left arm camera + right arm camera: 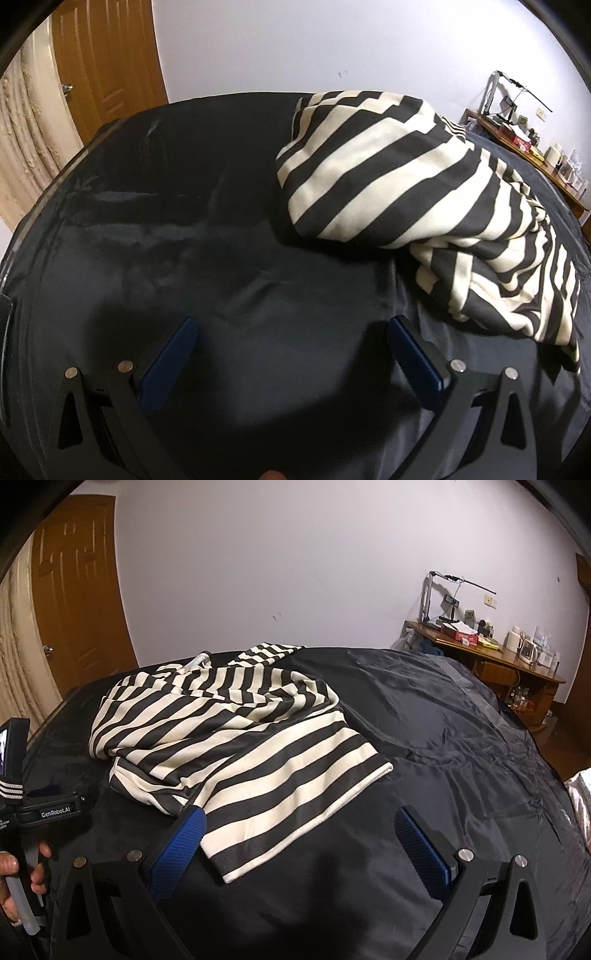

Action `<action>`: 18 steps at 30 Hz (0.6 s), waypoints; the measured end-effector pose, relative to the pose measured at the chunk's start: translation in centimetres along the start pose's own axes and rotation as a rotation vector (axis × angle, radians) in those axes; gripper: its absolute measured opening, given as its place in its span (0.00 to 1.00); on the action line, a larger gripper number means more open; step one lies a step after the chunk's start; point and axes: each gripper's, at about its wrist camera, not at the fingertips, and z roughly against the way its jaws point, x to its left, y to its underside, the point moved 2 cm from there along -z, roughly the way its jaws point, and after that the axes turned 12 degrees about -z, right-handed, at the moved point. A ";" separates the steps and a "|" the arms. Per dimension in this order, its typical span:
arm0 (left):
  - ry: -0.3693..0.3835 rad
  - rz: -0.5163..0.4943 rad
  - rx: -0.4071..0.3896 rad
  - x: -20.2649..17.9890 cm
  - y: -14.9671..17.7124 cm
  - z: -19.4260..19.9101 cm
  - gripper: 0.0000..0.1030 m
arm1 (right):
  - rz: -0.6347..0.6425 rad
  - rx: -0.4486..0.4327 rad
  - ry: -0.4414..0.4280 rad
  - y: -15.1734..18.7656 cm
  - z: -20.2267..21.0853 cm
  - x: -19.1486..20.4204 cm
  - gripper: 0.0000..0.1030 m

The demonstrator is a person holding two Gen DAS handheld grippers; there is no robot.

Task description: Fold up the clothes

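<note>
meanwhile striped garment (pixel 236 738) crumples on dark bedsheet (pixel 443 738); both grippers' fingers (pixel 170 362) wide.

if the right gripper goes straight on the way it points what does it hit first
Probably the striped garment: its near corner already lies between the open right gripper fingers, on the dark sheet. Height above it is unclear.

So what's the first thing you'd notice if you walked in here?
The striped garment, black and cream, lying crumpled in a heap on the dark bedsheet. Next, the blue-padded right hand-held gripper, open just in front of its near corner. Behind, a cluttered wooden desk stands against the white wall.
</note>
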 end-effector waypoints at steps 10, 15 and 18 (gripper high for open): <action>-0.005 -0.001 0.006 -0.6 -0.7 -0.3 1.00 | 0.000 0.021 0.017 -0.2 -0.5 -0.5 1.00; 0.001 -0.002 0.022 -0.2 -1.0 -0.1 1.00 | -0.013 0.043 -0.007 0.0 -0.9 -0.7 1.00; -0.004 0.013 0.039 0.2 -1.1 0.1 1.00 | -0.018 0.041 -0.018 -0.1 -0.8 -0.9 1.00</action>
